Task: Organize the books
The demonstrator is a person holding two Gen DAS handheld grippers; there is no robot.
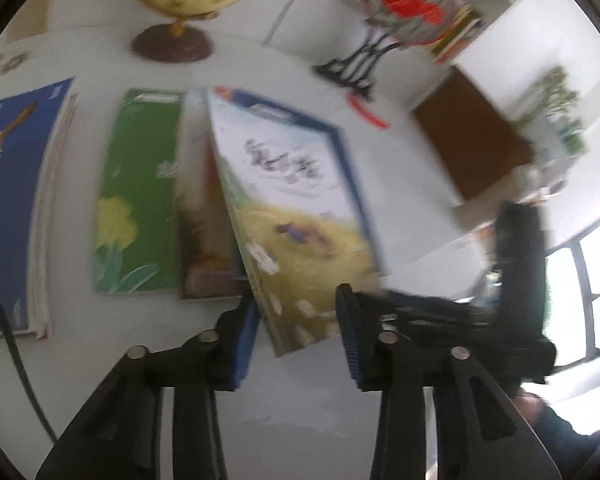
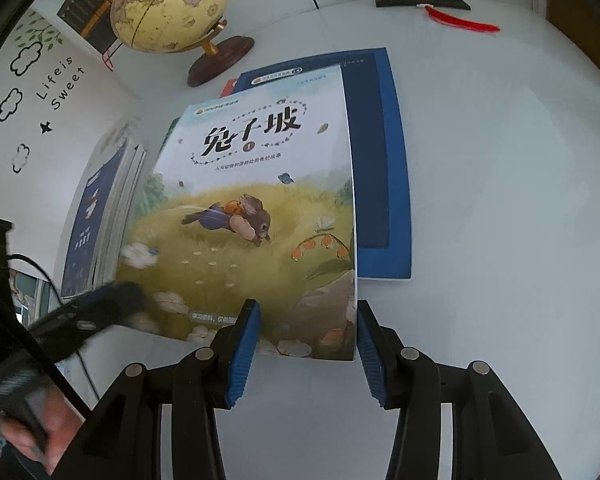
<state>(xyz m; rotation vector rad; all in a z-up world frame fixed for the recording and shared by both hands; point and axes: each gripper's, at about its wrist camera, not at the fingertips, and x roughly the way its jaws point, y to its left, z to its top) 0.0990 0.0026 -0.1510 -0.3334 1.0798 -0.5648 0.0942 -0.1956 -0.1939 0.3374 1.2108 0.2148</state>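
The rabbit picture book (image 2: 244, 216) is tilted, its left edge raised off the other books. In the blurred left wrist view this book (image 1: 292, 184) passes between the jaws of my left gripper (image 1: 294, 298). Its raised edge lies against the left pad, and a gap shows at the right pad. My right gripper (image 2: 307, 306) is open at the book's lower right corner, gripping nothing. A flat blue book (image 2: 384, 160) lies underneath. A green book (image 1: 140, 200) and a blue-covered stack (image 1: 12, 200) lie to the left.
A globe (image 2: 168, 4) on a wooden base stands at the back of the white table (image 2: 500, 240). A black stand (image 1: 360, 60) holding a round fan and a red tassel (image 2: 460, 22) sit at the back right. A black cable (image 1: 4, 320) hangs on the left.
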